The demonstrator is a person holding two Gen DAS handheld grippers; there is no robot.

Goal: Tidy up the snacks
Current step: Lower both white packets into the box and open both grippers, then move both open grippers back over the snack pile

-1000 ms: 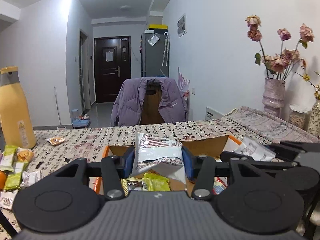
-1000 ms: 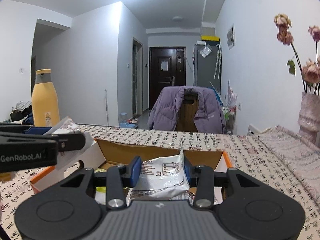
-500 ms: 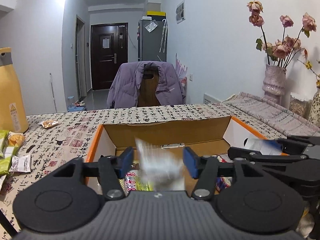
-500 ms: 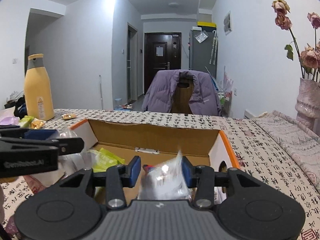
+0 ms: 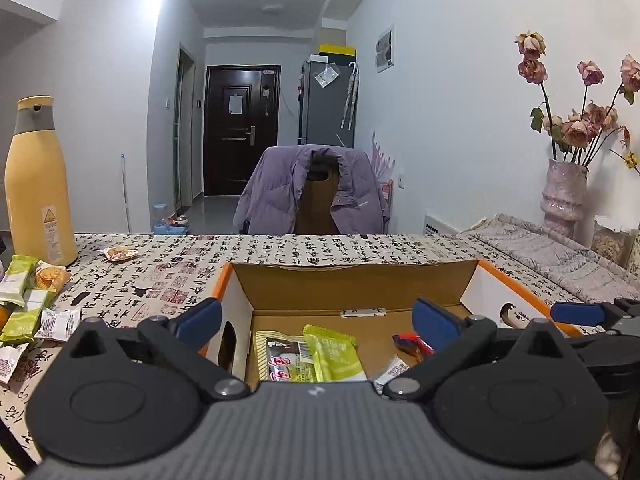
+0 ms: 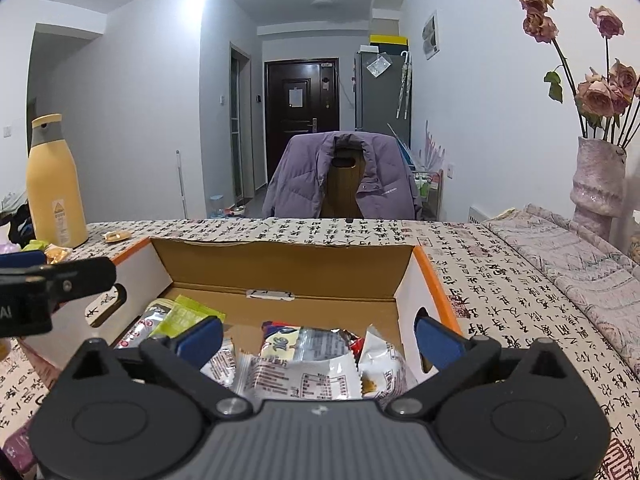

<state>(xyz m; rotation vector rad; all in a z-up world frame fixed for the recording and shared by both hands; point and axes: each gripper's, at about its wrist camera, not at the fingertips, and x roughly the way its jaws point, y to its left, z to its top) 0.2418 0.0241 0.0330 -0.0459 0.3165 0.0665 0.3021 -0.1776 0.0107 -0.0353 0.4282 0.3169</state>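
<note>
- Two views, left wrist cam first: the left gripper (image 5: 316,316) sits low centre over an open cardboard box (image 5: 360,284) with orange rims. Its blue-padded jaws are opening, spread really wide, with nothing gripped between them.
- On the box floor, lower centre, lies a lime-green snack packet (image 5: 334,354), long axis running away from the camera and leaning a bit left. Just left of it, partly under it, is a dark packet (image 5: 282,354) with a barcode and red characters I can't read.
- A small red wrapper (image 5: 412,346) sits right of centre in the box.
- More loose snacks (image 5: 28,304) are scattered at the left edge on the calligraphy-print tablecloth (image 5: 160,264), beside a yellow bottle (image 5: 38,184) with a warning-triangle label, text too small to read.
- The right gripper's blue tip (image 5: 576,312) pokes in at right.
- Right wrist cam: the right gripper (image 6: 318,338) is also opening, jaws fully wide, holding nothing.
- Right below it, lower centre in the box (image 6: 284,268), sit silvery-white snack packets (image 6: 304,376) with printed nutrition tables, crinkled, lying roughly crosswise. One has blue lettering I can't make out.
- The green packet (image 6: 188,314) and dark one are left of centre, pointing toward the back-right.
- The left gripper's black finger (image 6: 60,278) shows at left edge, with "AI" readable.
</note>
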